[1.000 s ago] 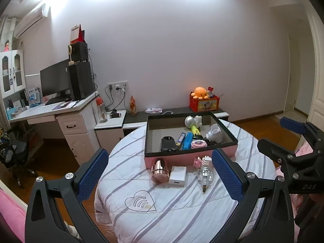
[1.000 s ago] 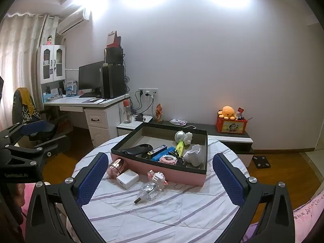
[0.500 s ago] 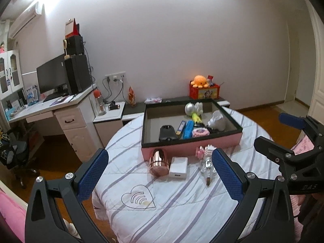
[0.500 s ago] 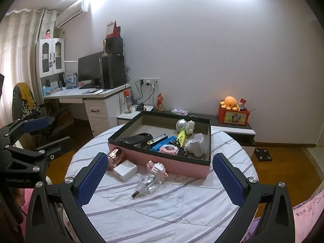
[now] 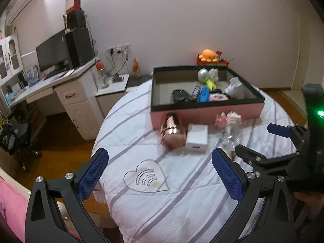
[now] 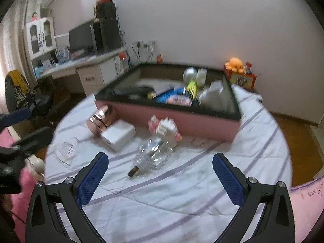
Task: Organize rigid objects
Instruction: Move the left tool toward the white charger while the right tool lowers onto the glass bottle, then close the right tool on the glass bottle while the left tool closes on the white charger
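Right gripper (image 6: 160, 175) gapes above glass bottle (image 6: 154, 155).

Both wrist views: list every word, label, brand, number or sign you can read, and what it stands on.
No text reads in either view.
Tablecloth: a heart outline with curved stripes, a sign without words.
Red box under the orange plush: printed front, too blurred to read.
Pink cloth at the right edge: small purple marks, too small to read.
Pink round item in the tray: print too small to read.
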A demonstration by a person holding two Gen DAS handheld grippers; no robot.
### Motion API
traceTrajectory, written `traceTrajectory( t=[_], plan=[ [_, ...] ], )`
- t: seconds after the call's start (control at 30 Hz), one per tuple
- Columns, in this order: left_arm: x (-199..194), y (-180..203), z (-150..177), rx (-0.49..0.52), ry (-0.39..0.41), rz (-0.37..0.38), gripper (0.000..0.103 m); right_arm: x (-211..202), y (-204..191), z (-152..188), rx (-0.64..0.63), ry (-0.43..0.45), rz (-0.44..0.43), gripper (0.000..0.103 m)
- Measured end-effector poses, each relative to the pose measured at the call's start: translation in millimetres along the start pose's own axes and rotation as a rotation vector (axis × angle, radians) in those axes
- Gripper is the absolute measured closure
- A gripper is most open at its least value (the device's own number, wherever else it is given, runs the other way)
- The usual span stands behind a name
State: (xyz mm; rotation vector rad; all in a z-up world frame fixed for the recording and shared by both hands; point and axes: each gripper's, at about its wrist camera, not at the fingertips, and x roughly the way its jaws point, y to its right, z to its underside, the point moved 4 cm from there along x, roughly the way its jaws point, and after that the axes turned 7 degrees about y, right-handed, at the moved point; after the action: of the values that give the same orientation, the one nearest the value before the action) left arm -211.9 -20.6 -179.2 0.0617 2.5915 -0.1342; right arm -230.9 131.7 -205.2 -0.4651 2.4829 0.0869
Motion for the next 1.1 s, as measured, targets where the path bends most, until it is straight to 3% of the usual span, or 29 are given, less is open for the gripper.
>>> traceTrajectory(
  t=[0.33, 0.37, 0.43, 0.57, 0.83, 1.1],
  plan=[
    [21.5, -12.9, 15.6, -0.023, -0.062, -0.014, 0.000, 38.4, 4.3, 3.7, 0.014, -0.104, -0.035, 0.002],
    [23.5, -12.1, 16.8, -0.020, -0.069, -0.012, 0.000, 40.1, 4.3, 4.1, 0.008, -0.112, -0.039, 0.006],
    [26.5, -8.8, 17.9, -0.013, -0.074, -0.002, 0.000, 42.3, 5.8, 6.2, 0.003, -0.124, -0.054, 0.035],
    [31.6, 0.3, 19.6, 0.005, -0.085, 0.017, 0.000, 41.8, 10.5, 7.4, -0.004, -0.131, -0.078, 0.051],
    [50.6, 26.2, 22.5, 0.007, -0.121, 0.050, 0.000, 22.1, 34.6, 17.6, -0.025, -0.125, -0.057, 0.053],
    [88.6, 39.4, 23.8, -0.101, -0.205, 0.075, 0.000, 15.3, 65.2, 22.2, 0.033, -0.098, -0.060, 0.053]
  ],
)
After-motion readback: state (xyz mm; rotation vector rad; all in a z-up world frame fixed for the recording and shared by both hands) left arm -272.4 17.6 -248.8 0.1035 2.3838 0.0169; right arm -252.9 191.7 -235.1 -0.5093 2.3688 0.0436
